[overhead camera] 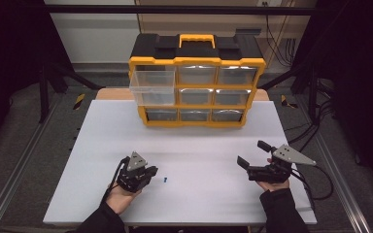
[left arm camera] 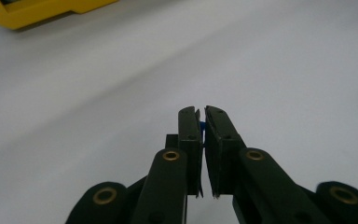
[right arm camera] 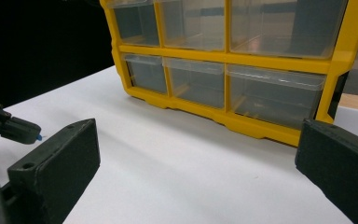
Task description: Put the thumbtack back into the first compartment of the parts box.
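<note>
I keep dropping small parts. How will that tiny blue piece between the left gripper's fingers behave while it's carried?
The blue piece looks very light. It seems far smaller than the fingers of the left gripper, caught only near their tips, so it may slip or twist out easily. If dropped, it would probably bounce or skitter on the smooth white table.

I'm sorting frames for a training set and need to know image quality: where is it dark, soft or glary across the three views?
High view: the white table is evenly lit, the surroundings fall to near black. Left gripper view: the left gripper is fairly sharp, the small blue part between its jaws is a sliver, and the yellow organizer is blurred. Right gripper view: the drawers show soft reflections, and the right gripper looks soft.
</note>
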`<state>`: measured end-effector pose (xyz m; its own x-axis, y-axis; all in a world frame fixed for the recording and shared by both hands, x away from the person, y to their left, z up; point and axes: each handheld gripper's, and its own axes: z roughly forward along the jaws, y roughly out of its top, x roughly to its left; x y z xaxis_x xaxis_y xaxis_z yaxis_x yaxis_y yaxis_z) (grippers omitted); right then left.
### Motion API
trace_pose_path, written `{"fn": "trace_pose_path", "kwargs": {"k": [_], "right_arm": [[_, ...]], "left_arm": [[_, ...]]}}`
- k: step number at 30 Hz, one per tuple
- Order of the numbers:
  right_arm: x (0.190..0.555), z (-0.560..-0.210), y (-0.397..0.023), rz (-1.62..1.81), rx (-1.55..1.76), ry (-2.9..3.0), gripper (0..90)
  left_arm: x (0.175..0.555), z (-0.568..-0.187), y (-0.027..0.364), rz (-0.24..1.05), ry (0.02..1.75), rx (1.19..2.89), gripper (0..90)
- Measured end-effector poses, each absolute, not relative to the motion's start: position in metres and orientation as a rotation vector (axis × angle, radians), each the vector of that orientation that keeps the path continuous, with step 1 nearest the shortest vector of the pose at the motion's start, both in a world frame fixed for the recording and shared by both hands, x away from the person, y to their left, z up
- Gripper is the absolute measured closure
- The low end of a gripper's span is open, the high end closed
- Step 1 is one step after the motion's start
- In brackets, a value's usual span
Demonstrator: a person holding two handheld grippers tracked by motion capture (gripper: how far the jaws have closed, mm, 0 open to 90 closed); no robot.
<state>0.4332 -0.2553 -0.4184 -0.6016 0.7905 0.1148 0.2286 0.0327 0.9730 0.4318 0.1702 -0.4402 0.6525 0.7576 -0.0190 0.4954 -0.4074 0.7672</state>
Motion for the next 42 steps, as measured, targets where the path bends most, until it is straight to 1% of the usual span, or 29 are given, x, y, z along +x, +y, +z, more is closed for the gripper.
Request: {"fn": "trace_pose_path", "kwargs": {"k": [22, 42], "right_arm": [[0.434, -0.418, -0.256, 1.623, 1.026, 1.841, 0.4], [0.434, -0.418, -0.256, 1.62, 1.022, 1.841, 0.4]], "left_arm": [[0.434, -0.409, 0.178, 0.478, 0.924, 2.043, 84.8], [0.44, -0.369, 0.179, 0.539, 0.861, 2.021, 84.8]]}}
